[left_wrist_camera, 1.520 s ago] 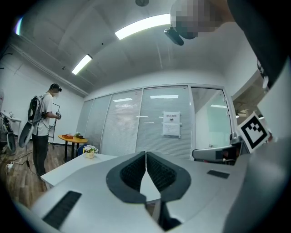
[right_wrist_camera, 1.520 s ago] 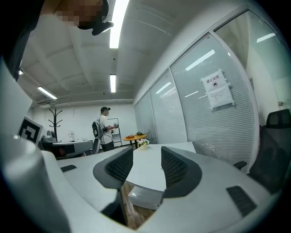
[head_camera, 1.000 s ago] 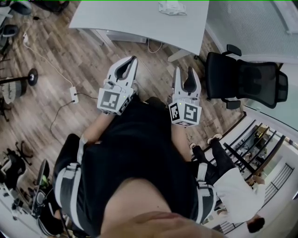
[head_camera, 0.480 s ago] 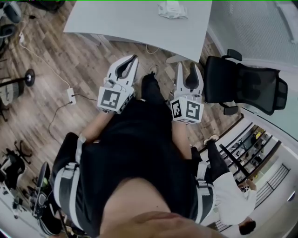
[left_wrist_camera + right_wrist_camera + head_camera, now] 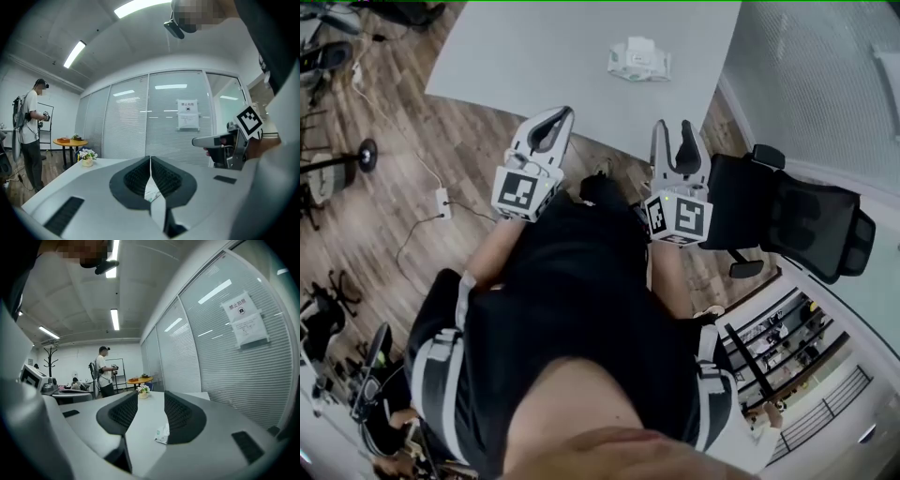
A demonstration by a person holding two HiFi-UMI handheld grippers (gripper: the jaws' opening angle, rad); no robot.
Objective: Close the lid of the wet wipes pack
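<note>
The wet wipes pack (image 5: 639,60) lies on the grey table (image 5: 534,66), white and pale green, with a white flap raised at its far side. Both grippers are held level at the table's near edge, well short of the pack. My left gripper (image 5: 566,113) is shut with nothing in it; in the left gripper view its tips (image 5: 150,159) meet and the pack (image 5: 152,191) shows through the slit below. My right gripper (image 5: 673,141) is open and empty. The right gripper view has the pack (image 5: 162,433) low between the jaws, close to the right one.
A black office chair (image 5: 797,216) stands right of the table's near corner. A small flower pot (image 5: 143,391) sits at the table's far end. A person (image 5: 104,371) stands in the back of the room. A power strip (image 5: 442,199) and cables lie on the wooden floor at left.
Both grippers have travelled forward over the floor to the table's near edge. The table and the pack now lie closer in the head view. Neither gripper's jaws have changed.
</note>
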